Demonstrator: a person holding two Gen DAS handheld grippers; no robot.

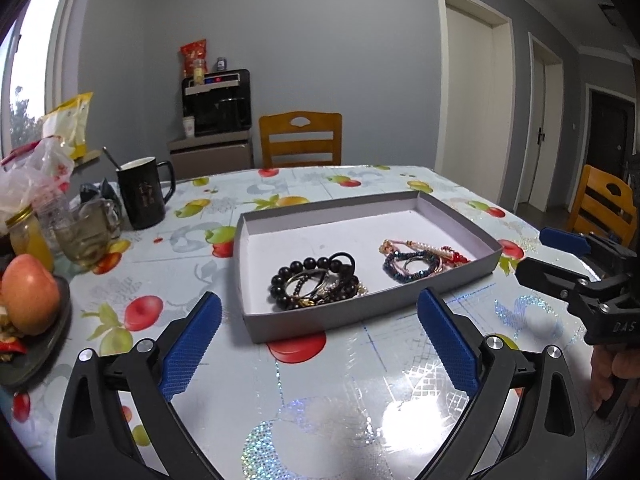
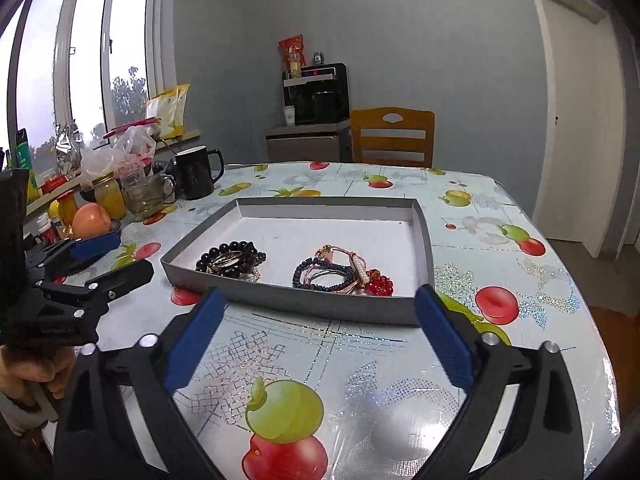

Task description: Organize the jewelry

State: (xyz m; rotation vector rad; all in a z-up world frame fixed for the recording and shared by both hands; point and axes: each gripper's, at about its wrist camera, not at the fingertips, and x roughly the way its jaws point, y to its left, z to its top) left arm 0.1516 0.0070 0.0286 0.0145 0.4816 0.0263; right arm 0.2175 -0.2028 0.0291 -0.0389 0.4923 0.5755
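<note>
Round table (image 1: 340,380) under a glossy fruit-print cloth, filling most of both views; near rim cut off by the frame bottom, right rim curving away in the right wrist view, with floor beyond. Broad bare stretch of cloth between both grippers and the tray, free of things. Far half of the table also open up to the wooden chair (image 1: 300,138) at the far edge.

Shallow grey tray (image 1: 256,236), white inside, lying flat near the table's middle, its near wall just beyond the fingertips in both views. Back and middle of the tray floor bare; jewelry kept to the front.

Clutter crowding the table's left side: black mug (image 1: 142,194) with a spoon, glass cup, jars, plastic bags, an apple (image 1: 28,300) on a dark plate partly cut by the frame edge.

Left gripper (image 1: 320,332) spread wide, nothing between the blue pads, hovering over bare cloth. Right gripper (image 2: 318,332) likewise wide apart and empty; seen from the left wrist view only in part, at the right edge, with a hand below it mostly cut off.

Dark bead bracelets (image 1: 316,282) heaped at the tray's front left, tangled with thin metal bangles, separate pieces hard to tell. Coloured bracelets (image 1: 420,260) piled front right, apart from the dark heap; red bead cluster (image 2: 378,280) perhaps a separate piece, too tangled to say.
</note>
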